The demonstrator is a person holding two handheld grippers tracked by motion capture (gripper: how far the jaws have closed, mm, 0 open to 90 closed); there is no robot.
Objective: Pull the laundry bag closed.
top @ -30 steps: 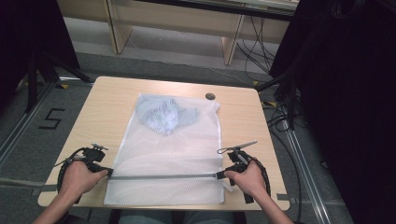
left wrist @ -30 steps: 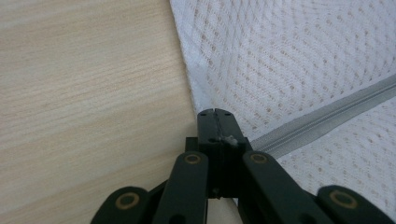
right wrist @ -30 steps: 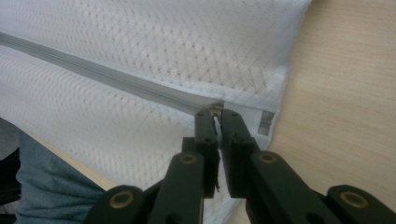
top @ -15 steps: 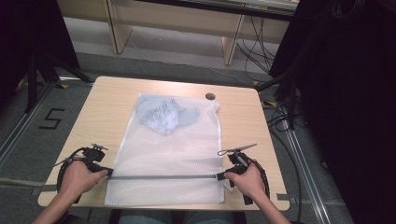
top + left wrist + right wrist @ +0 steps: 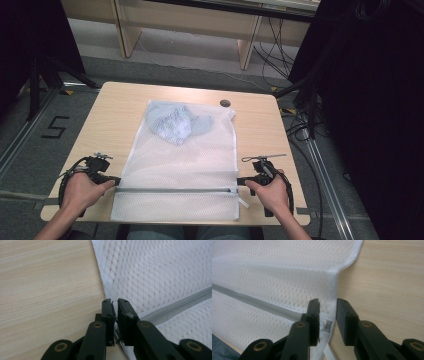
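A wooden table (image 5: 115, 107) carries a white mesh laundry bag (image 5: 175, 165) lying flat at its middle, a crumpled pale cloth (image 5: 172, 125) inside near the far end. The bag's near edge meets the table's front; bare wood flanks both sides. The left gripper (image 5: 114, 305) is clenched on the bag's edge at the grey zipper (image 5: 175, 190); the right gripper (image 5: 327, 305), jaws parted, straddles the opposite edge.

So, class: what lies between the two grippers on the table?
In the high view, the white mesh laundry bag with its grey zipper spans from left gripper to right gripper.
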